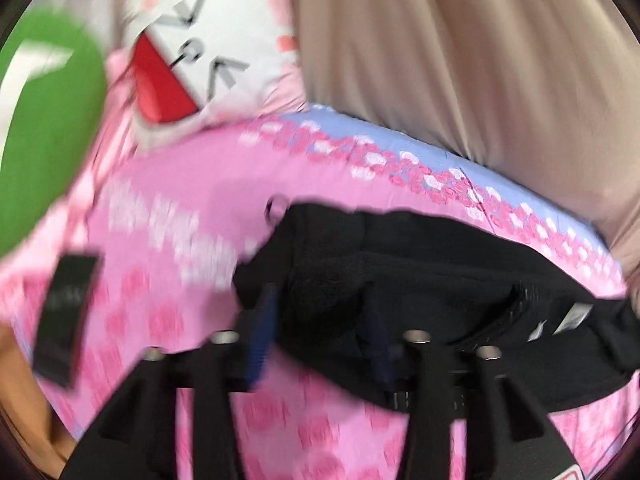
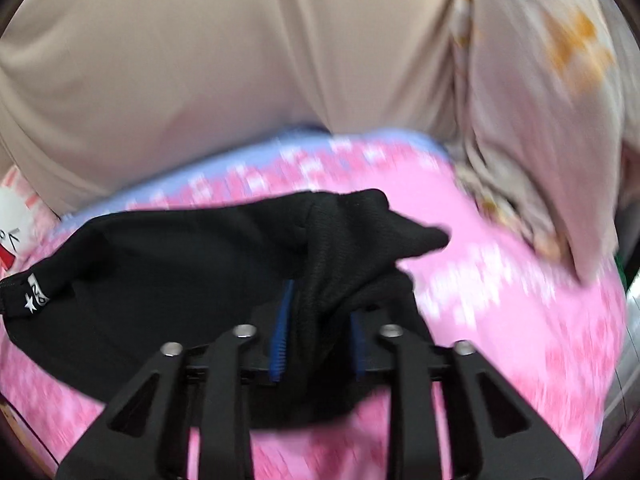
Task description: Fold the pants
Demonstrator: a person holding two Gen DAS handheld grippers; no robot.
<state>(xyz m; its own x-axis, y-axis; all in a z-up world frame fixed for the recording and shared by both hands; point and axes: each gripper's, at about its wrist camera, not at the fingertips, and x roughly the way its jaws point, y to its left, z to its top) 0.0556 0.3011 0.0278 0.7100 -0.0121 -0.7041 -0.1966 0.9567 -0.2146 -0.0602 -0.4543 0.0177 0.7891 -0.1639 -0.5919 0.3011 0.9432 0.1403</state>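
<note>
Right hand-held gripper (image 2: 320, 336) is clamped on a bunched fold of the black pants (image 2: 168, 272), which spread toward nine o'clock across the pink bedsheet (image 2: 520, 320). My left hand-held gripper (image 1: 320, 320) pinches their other edge; cat pillow (image 1: 208, 48) sits at eleven o'clock.

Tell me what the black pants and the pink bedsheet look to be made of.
Black pants: likely a synthetic sports knit, matte; a fine mesh weave shows near the right gripper.
Pink bedsheet: probably thin printed cotton or polyester, matte, with soft creases; blur leaves the weave unclear.
</note>
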